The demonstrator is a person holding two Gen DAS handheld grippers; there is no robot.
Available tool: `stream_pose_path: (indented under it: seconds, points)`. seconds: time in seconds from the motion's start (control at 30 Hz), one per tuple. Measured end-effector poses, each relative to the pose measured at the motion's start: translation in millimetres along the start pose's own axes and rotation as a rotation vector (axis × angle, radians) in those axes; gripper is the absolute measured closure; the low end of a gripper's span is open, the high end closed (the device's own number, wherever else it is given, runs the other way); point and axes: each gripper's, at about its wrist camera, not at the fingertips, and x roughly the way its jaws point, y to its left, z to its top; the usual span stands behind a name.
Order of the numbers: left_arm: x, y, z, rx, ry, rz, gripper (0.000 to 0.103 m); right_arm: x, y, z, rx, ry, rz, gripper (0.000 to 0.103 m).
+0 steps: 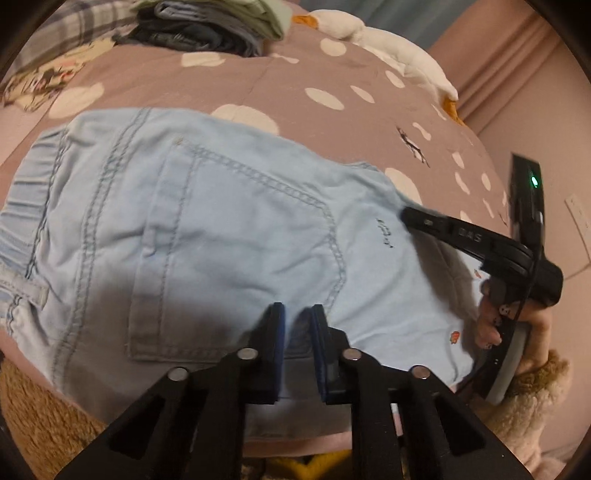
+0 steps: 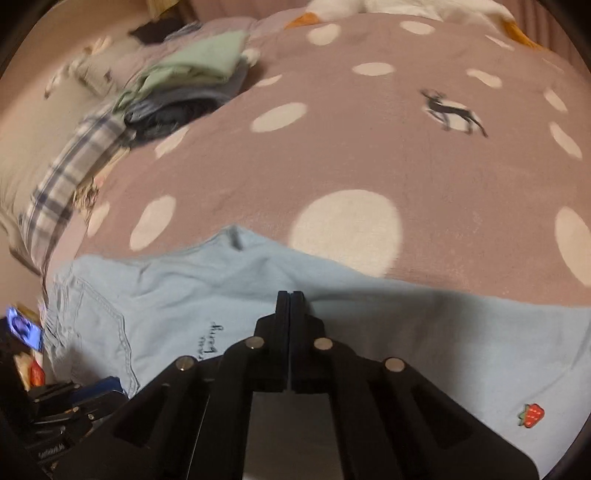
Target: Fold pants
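Observation:
Light-blue denim pants (image 1: pixel 221 229) lie flat on the dotted bedspread, back pocket up and elastic waistband to the left. My left gripper (image 1: pixel 297 325) sits at their near edge, jaws nearly together with a fold of the blue cloth pinched between the pads. In the right wrist view the pants (image 2: pixel 369 332) spread across the bottom, showing a small strawberry patch (image 2: pixel 531 415). My right gripper (image 2: pixel 290 295) is shut above them, fingers touching, no cloth visible between. The left wrist view shows the right gripper (image 1: pixel 406 214) with its tip at the pants' far right edge, held by a hand (image 1: pixel 491 325).
The mauve bedspread (image 1: pixel 295 81) with white dots stretches beyond the pants. A stack of folded clothes (image 1: pixel 207 26) sits at the far left, beside plaid fabric (image 2: pixel 74 170). A white plush toy (image 1: pixel 388 48) lies along the far edge. A pink wall stands to the right.

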Motion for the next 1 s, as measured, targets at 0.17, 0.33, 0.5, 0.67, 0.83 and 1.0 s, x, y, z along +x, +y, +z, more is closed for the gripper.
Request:
stream_pose_path:
  seconds: [0.17, 0.33, 0.5, 0.67, 0.83, 1.0]
  points:
    - [-1.5, 5.1, -3.5, -0.013, -0.007, 0.025, 0.095, -20.9, -41.4, -10.0, 0.088, -0.049, -0.067, 0.103]
    - [-0.6, -5.2, -0.3, 0.002, -0.005, 0.046, 0.095, -49.2, -86.1, -19.5, 0.195, -0.083, -0.144, 0.103]
    - [-0.5, -3.6, 0.3, -0.001, 0.001, 0.038, 0.095, -70.7, -125.9, -24.5, 0.246, -0.095, -0.285, 0.103]
    - [-0.6, -4.9, 3.1, 0.007, 0.004, 0.046, 0.095, -90.5, -168.3, -36.2, 0.3, -0.098, -0.324, 0.103]
    - [-0.4, -6.6, 3.0, 0.015, 0.005, 0.053, 0.095, -111.0, -198.1, -41.6, 0.367, -0.109, -0.369, 0.103]
    - [1.0, -8.4, 4.2, 0.016, 0.004, 0.05, 0.095, -156.1, -220.0, -63.4, 0.436, -0.155, -0.511, 0.09]
